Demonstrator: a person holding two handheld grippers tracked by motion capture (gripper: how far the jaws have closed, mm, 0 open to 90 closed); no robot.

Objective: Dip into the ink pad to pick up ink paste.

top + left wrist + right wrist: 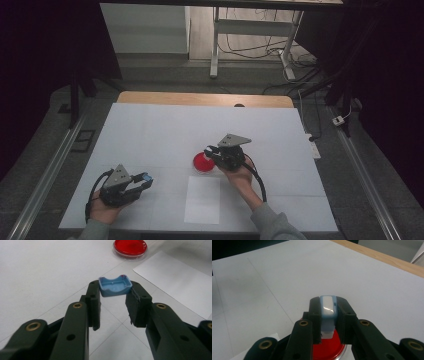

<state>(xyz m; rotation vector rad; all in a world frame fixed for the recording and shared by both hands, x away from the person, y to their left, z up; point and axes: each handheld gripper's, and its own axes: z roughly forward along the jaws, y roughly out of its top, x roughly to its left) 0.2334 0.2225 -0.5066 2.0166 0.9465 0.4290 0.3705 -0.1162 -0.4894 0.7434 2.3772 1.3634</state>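
- Nearest the person, at the left of the high view, the left gripper (142, 181) sits low over the white worktop (150, 135), held in the person's left hand (106, 210).
- Its fingers (93, 303) are closed on a small blue cap (115, 286), pinched by its two ends at the fingertips; the hollow side of the cap faces the left gripper view's camera, with faint reddish marks along its rim.
- A blank white sheet of paper (202, 199) lies flat on the worktop between the two hands, near the front edge.
- Farther in and to the right, the right gripper (210, 151) is held in the person's right hand (241, 176), a grey sleeve (272, 222) showing at the wrist.
- Its fingers (344, 312) clamp a small pale blue and white stamp-like block (328, 312), which stands upright between them.
- Directly under that block is a round red dish (202, 162); in the right gripper view the block's lower end is at the dish's red surface, but whether it touches is hard to tell.
- The dish lies just beyond the paper's far edge, near the middle of the worktop.
- At the far side, a strip of bare wooden edge (200, 98) shows past the white cover.
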